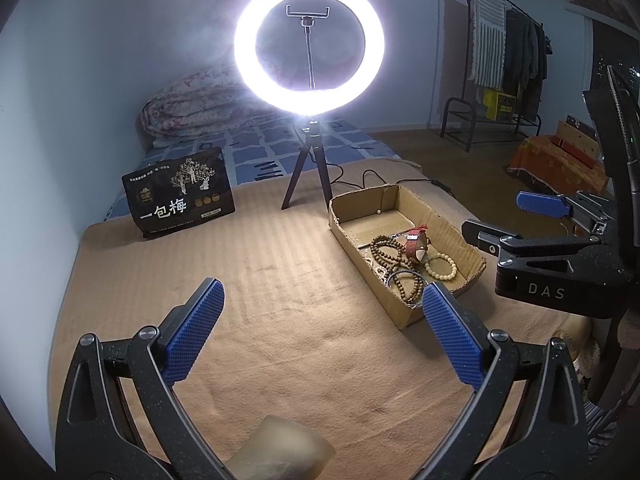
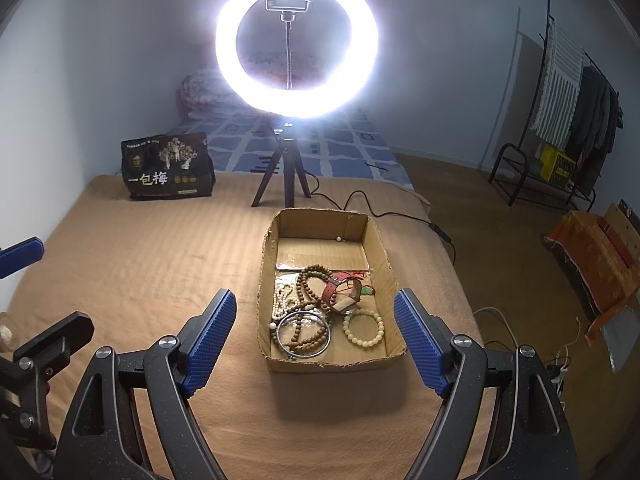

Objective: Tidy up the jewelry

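Right wrist view shows the jewelry gathered in the near half of an open cardboard box (image 2: pixel 380 264) on the tan blanket (image 2: pixel 140 264): a brown bead strand (image 2: pixel 310 280), a metal bangle (image 2: pixel 304 334) at about 7 o'clock in the pile, a pale bead bracelet (image 2: pixel 363 332) at 5 o'clock, and a red-strapped watch (image 2: pixel 340 294) near the middle. The pieces overlap in a heap, and no jewelry shows on the blanket outside the box. That fits either a sorted-in collection or a tangle waiting to be laid out. The right gripper (image 2: pixel 316 344) hovers at the box's near wall, fingers spread wide, holding nothing. The left gripper (image 1: pixel 322 334) is likewise spread and empty over bare blanket, which gives open room toward 9 o'clock; a ring light (image 2: pixel 297 42) stands at 12 o'clock beyond the box.
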